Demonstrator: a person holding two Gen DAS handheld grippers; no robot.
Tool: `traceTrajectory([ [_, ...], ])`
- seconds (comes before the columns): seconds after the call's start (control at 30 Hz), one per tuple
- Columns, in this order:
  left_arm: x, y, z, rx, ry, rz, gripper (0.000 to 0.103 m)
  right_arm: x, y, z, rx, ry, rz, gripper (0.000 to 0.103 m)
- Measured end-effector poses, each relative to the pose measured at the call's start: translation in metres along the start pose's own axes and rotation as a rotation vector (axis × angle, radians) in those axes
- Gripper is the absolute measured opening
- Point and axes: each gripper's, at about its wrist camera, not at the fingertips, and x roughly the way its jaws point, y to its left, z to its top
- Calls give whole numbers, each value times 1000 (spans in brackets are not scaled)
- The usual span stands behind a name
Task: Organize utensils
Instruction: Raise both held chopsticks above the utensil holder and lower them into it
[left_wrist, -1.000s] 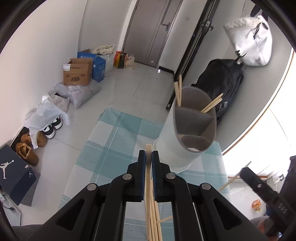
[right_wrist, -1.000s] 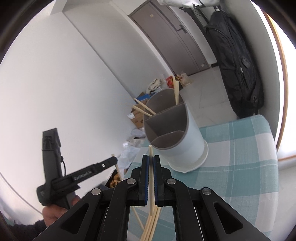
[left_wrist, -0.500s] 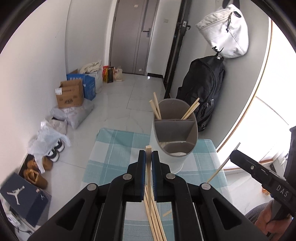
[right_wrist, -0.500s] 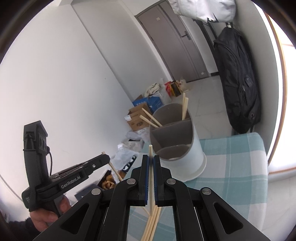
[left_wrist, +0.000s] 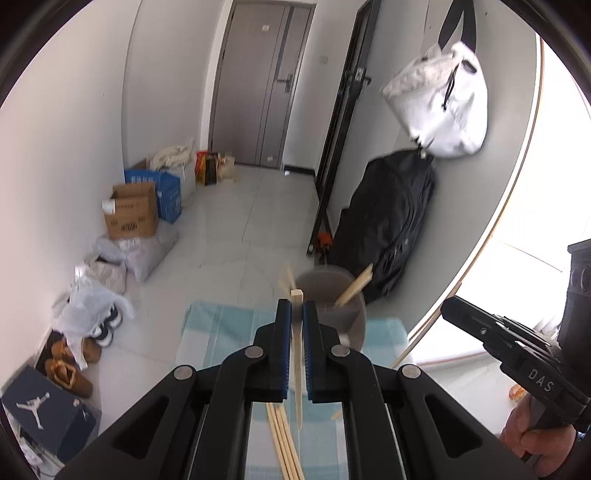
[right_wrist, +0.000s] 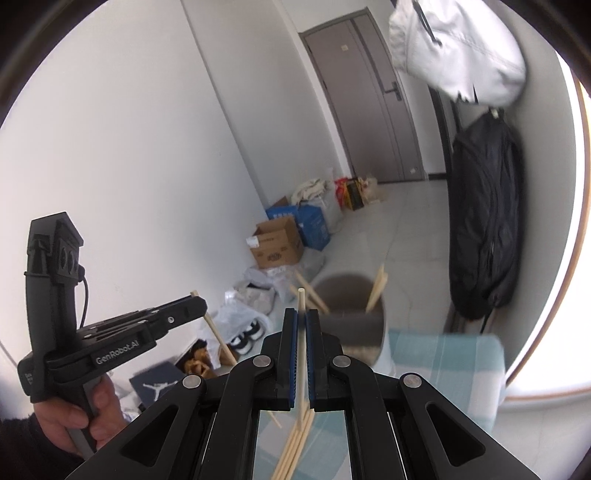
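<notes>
My left gripper (left_wrist: 296, 308) is shut on a wooden chopstick (left_wrist: 296, 354), held well above the table. My right gripper (right_wrist: 301, 317) is shut on another chopstick (right_wrist: 301, 332). Beyond both stands a grey and white utensil holder (left_wrist: 347, 314) with several chopsticks in it; it also shows in the right wrist view (right_wrist: 354, 321). Several loose chopsticks (left_wrist: 284, 443) lie on the blue checked tablecloth (left_wrist: 221, 332) below, also seen in the right wrist view (right_wrist: 295, 443). Each gripper shows in the other's view, left (right_wrist: 192, 308) and right (left_wrist: 454, 306).
The small table's edges are close around the holder. On the floor beyond are cardboard boxes (left_wrist: 133, 214), shoes (left_wrist: 107, 325) and bags. A black backpack (left_wrist: 388, 229) and a white bag (left_wrist: 439, 103) hang on the right wall.
Both grippers have pulled up and back from the holder, which now looks smaller and lower. Each still grips its chopstick.
</notes>
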Motion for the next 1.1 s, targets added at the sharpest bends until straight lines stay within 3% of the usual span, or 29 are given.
traceTrajectory([
  [0.23, 4, -9, 39, 24, -59, -8, 2, 8, -5, 44, -3, -31, -17, 3],
  [0.53, 27, -12, 80, 19, -79, -22, 2, 39, -20, 94, -15, -48, -59, 4],
  [0.77, 56, -13, 94, 32, -54, -21, 2, 63, -34, 106, -27, -43, -75, 3],
  [1.1, 94, -7, 82, 24, 13, -45, 2, 94, -50, 92, -32, 1, -77, 3],
])
